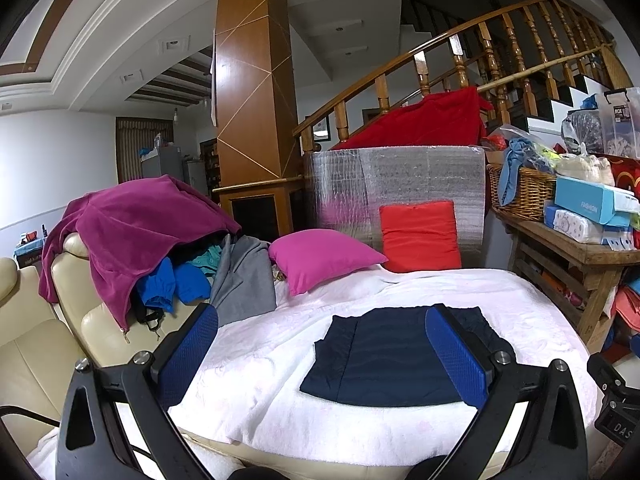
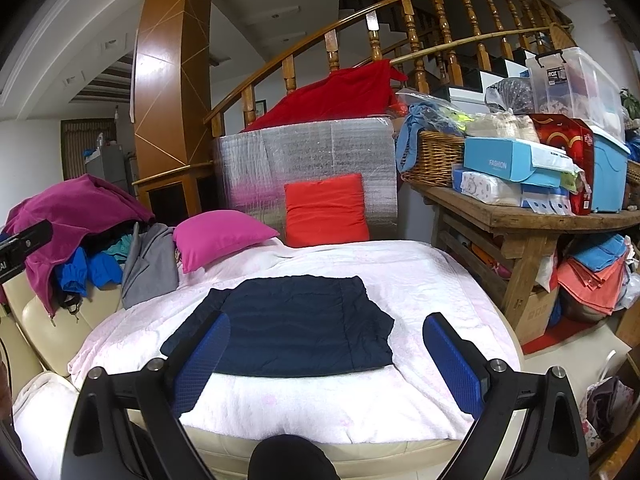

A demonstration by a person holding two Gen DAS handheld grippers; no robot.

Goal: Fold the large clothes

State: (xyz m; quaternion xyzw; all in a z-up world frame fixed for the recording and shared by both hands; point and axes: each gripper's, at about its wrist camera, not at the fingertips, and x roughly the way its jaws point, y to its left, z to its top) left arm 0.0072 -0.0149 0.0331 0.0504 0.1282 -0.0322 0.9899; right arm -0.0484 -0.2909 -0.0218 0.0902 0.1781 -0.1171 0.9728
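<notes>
White blanket [image 2: 400, 280] over a sofa, with a navy garment [image 2: 288, 324] folded flat at its centre. Left gripper [image 1: 320, 344] and right gripper [image 2: 326, 356] hover apart, released and empty; the garment lies ahead between them, long axis crosswise.

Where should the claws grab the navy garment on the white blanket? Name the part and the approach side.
Take the navy garment by its two near corners, one claw each, coming in low from the near edge of the white blanket. It lies flat, already folded into a rough rectangle, so only the edges offer a lip to pinch. Both the left claw and right claw are open.
</notes>
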